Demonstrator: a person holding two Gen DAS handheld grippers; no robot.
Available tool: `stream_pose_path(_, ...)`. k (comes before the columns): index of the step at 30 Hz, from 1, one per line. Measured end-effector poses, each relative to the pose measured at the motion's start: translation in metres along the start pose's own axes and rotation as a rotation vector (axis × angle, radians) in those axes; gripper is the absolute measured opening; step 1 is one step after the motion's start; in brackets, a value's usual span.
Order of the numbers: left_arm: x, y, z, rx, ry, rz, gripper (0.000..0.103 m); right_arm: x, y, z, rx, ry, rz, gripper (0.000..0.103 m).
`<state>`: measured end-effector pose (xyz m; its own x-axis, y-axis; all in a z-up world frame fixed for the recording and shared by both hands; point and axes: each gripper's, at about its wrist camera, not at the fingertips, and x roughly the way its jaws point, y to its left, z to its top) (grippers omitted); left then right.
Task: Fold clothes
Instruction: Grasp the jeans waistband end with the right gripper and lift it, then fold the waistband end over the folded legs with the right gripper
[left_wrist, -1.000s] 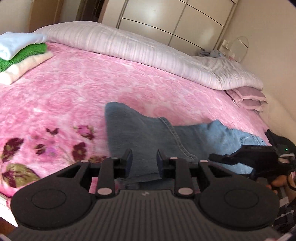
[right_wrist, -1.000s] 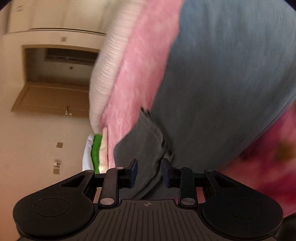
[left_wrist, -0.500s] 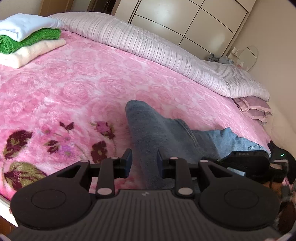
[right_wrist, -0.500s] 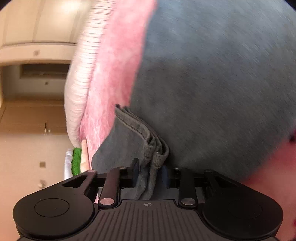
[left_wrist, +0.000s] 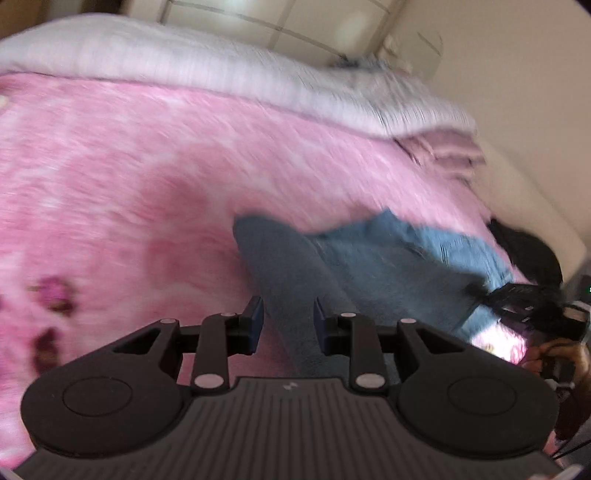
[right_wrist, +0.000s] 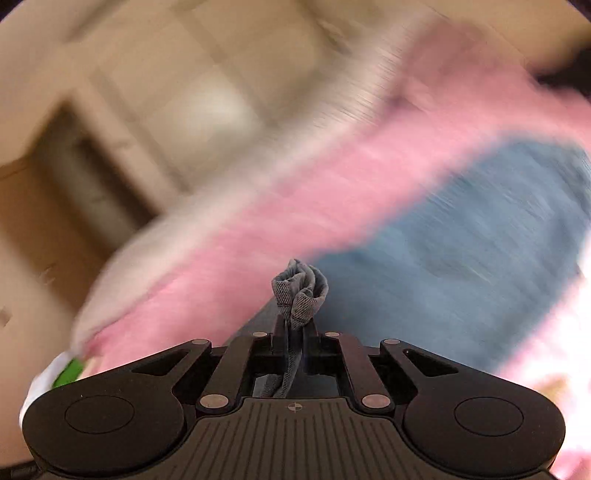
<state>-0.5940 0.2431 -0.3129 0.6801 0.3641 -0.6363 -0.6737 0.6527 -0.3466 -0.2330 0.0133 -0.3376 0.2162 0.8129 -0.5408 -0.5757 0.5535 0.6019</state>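
Blue jeans (left_wrist: 354, 266) lie partly folded on the pink floral blanket (left_wrist: 129, 177). My left gripper (left_wrist: 288, 321) is open, its fingers either side of the near end of a jeans leg without pinching it. In the right wrist view my right gripper (right_wrist: 294, 332) is shut on a bunched denim hem (right_wrist: 301, 288), which sticks up between the fingertips; the rest of the jeans (right_wrist: 461, 251) spread blurred to the right. The right gripper (left_wrist: 517, 299) also shows at the jeans' right end in the left wrist view, held by a hand (left_wrist: 557, 354).
A rolled pale striped duvet (left_wrist: 221, 70) lines the far side of the bed, with pink pillows (left_wrist: 443, 147) at its right end. Cream wardrobe doors (left_wrist: 295, 22) stand behind. A stack of folded clothes (right_wrist: 62, 373) shows at the left edge. Both views are motion-blurred.
My right gripper has shut on the jeans' hem and swung, lifting it. The left gripper has turned right, so the folded stack left its view; it stays open over the leg.
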Motion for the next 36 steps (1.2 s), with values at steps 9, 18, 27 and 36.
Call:
stream_pose_path(9, 0.047, -0.027, 0.002, 0.046, 0.102, 0.024, 0.027, 0.032, -0.058, 0.004, 0.338, 0.123, 0.058, 0.019)
stream_pose_path(18, 0.042, -0.049, 0.025, 0.077, 0.076, -0.010, 0.027, -0.022, -0.002, 0.052, -0.134, -0.184, 0.111, 0.005)
stream_pose_path(27, 0.091, -0.090, 0.018, 0.171, 0.180, -0.058, 0.027, -0.005, -0.136, 0.087, 0.209, -0.109, -0.173, 0.005)
stream_pose_path(36, 0.098, -0.103, 0.020, 0.172, 0.180, -0.019, 0.027, -0.045, -0.096, 0.105, -0.051, -0.182, -0.055, 0.005)
